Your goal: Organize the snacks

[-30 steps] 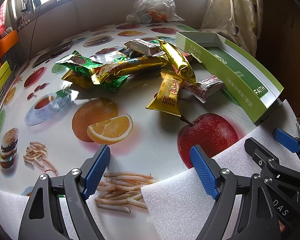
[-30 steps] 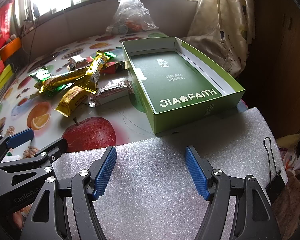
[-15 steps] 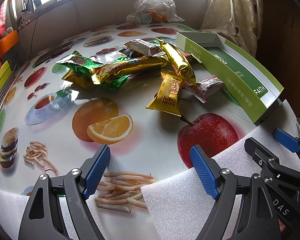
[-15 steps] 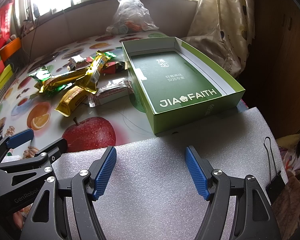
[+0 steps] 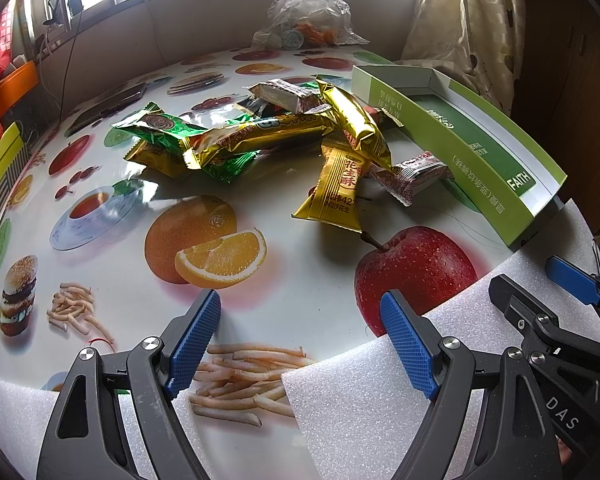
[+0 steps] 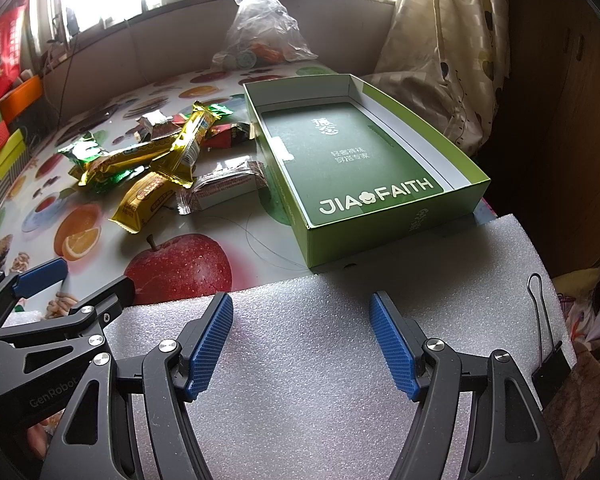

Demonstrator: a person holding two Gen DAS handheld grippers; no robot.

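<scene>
Nothing moved since earlier frames. Left tool spread, empty, low over tabletop; right tool spread, empty, over foam sheet. Snack pile well ahead of left tool; gold packet long axis running away from it. Green box open, beside pile, near tabletop edge.

Gold, green and white wrapped snacks lie heaped mid-table, just beside the open green box near the right edge.
</scene>
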